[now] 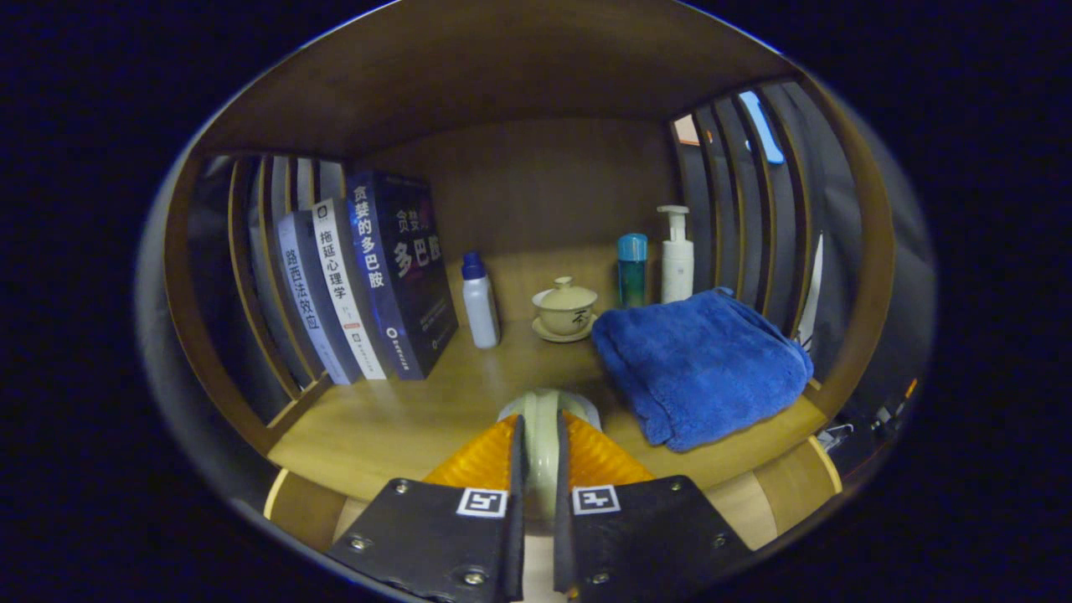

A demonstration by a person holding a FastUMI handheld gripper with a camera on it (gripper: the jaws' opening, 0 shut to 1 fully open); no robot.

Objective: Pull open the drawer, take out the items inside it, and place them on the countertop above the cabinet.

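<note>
Between my tongs [536, 469], just above the table [394, 419] edge, sits a pale rounded object [541, 419]; both fingers press its sides, narrow. I cannot tell what it is. The drawer lies below, out of sight. The risk, I judge: it slips if I tilt while setting down, or nudges the blue towel [699, 364] close on the right. Open room lies ahead-left, before the books [368, 285], white bottle [480, 303] and lidded cup [566, 308].
</note>
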